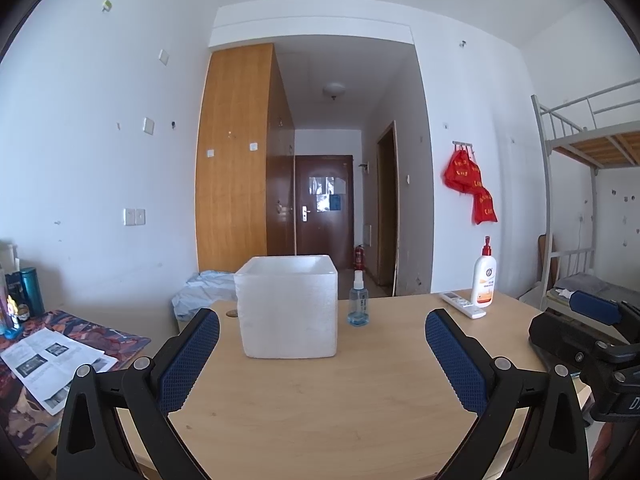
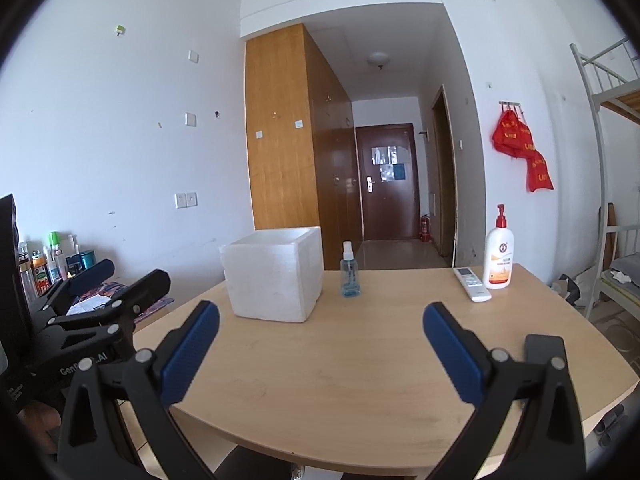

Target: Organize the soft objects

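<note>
White foam box [image 1: 289, 307] stands upright on the wooden table [image 1: 340, 392], open top up, set toward the far left part of the tabletop; roughly cubic, no clear long axis. From the left wrist view one flat face is square to the camera; from the right wrist view a corner edge is turned toward the camera, so two faces show. Its walls bear no print. Interior hidden from both views. The only soft thing visible is a crumpled pale blue cloth [image 1: 204, 290] behind the table's far left edge, partly hidden by the box, seen only in the left wrist view. Just right of the box, apart from it, an upright small spray bottle [image 1: 358, 299] with blue liquid; label too small to read. Further right, near the far right edge, a white remote control [image 1: 463, 304] lies flat, long axis running away from the camera, and just beside it stands a white pump bottle [image 1: 484, 276] with red pump and orange label, writing illegible. Left gripper [image 1: 320, 354] is spread wide, blue pads well apart, nothing between them, hovering over the near table edge. Right gripper [image 2: 320, 348] likewise spread wide and holding nothing; in the right wrist view the left gripper's body shows "GenR...AI" in white letters, partly cut off. Red bags [image 1: 470, 184] with yellow writing, unreadable, hang on the wall to the right. Printed paper [image 1: 52, 360] on a patterned surface at left.
</note>
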The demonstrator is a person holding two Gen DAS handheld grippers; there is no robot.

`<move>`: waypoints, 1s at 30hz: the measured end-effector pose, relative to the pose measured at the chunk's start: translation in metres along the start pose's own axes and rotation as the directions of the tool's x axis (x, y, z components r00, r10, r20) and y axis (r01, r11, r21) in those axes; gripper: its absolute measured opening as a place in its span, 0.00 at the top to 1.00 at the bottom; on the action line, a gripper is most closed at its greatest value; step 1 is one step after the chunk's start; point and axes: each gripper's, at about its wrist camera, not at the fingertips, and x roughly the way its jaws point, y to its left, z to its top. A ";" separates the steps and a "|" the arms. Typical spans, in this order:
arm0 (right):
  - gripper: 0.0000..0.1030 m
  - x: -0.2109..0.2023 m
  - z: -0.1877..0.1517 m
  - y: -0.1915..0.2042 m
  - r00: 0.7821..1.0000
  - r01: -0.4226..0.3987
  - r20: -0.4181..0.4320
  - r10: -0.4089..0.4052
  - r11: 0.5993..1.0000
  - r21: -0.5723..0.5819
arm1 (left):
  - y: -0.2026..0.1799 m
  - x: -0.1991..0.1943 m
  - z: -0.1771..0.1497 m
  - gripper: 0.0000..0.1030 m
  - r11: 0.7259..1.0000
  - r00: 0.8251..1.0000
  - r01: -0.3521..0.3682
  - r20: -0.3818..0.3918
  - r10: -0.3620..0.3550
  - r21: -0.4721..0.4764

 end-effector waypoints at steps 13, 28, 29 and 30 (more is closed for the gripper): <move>0.00 0.001 0.000 0.000 1.000 0.005 0.001 -0.005 1.000 0.001 | -0.001 0.002 0.001 0.00 1.000 1.000 -0.002 -0.005 0.002 0.007; 0.00 0.002 -0.001 0.000 1.000 0.003 -0.005 -0.003 1.000 -0.001 | -0.002 0.003 0.000 0.00 1.000 1.000 -0.006 -0.005 0.006 0.008; 0.00 0.002 -0.001 0.000 1.000 0.004 -0.004 -0.004 1.000 -0.001 | -0.003 0.003 0.000 0.00 1.000 1.000 -0.006 -0.006 0.006 0.009; 0.00 0.003 -0.001 0.000 1.000 0.004 -0.005 -0.004 1.000 -0.002 | -0.003 0.004 0.000 0.00 1.000 1.000 -0.005 -0.007 0.005 0.008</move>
